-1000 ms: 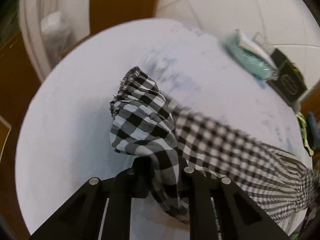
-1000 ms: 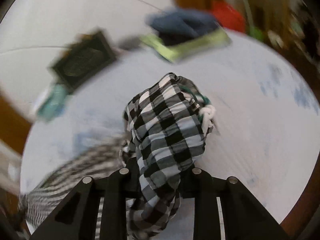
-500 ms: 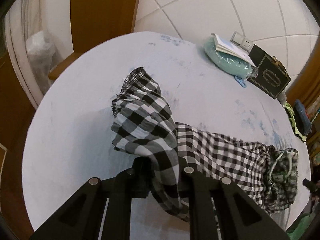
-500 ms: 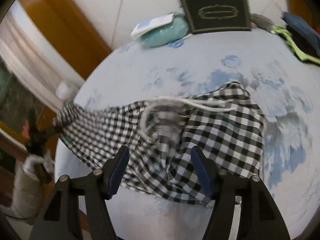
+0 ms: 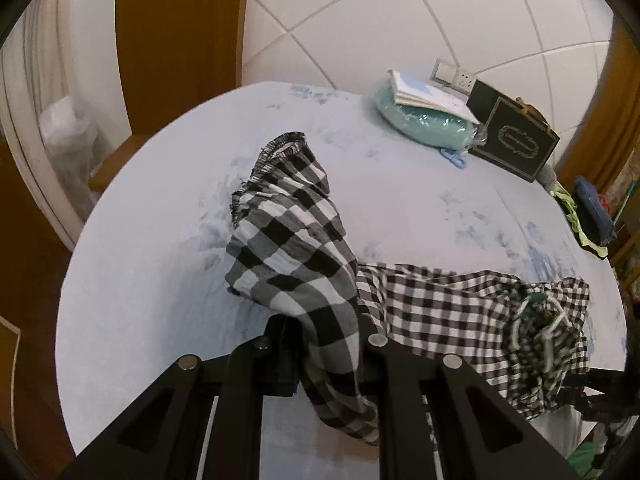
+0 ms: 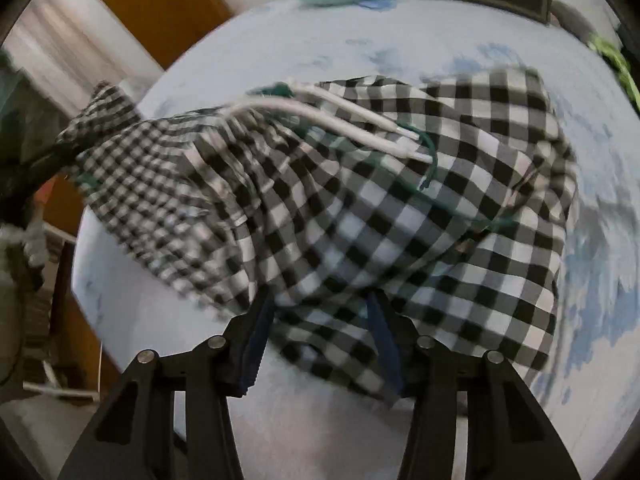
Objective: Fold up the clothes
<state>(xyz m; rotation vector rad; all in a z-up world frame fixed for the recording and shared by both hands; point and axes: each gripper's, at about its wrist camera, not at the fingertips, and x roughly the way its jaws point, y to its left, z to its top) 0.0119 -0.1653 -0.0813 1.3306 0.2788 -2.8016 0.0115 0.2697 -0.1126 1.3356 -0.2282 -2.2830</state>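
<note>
Black-and-white checked shorts (image 5: 440, 312) lie stretched across a pale blue round table (image 5: 152, 248). My left gripper (image 5: 326, 340) is shut on the hem end of the shorts (image 5: 292, 248), which bunches up over the fingers. In the right wrist view the waistband end of the shorts (image 6: 400, 216) with its white drawstring (image 6: 352, 120) lies on the table. My right gripper (image 6: 320, 316) is open, its jaws on either side of the cloth's near edge. The view is blurred.
At the table's far side lie a teal wrapped bundle (image 5: 428, 124) with papers on it and a black box (image 5: 514, 140). Green and dark blue items (image 5: 588, 216) sit at the far right edge. A wooden door and tiled wall stand behind.
My right gripper let go of the waistband end, opened, and has closed in on the cloth's near edge. The shorts went from bunched to stretched out. My left gripper keeps its hold.
</note>
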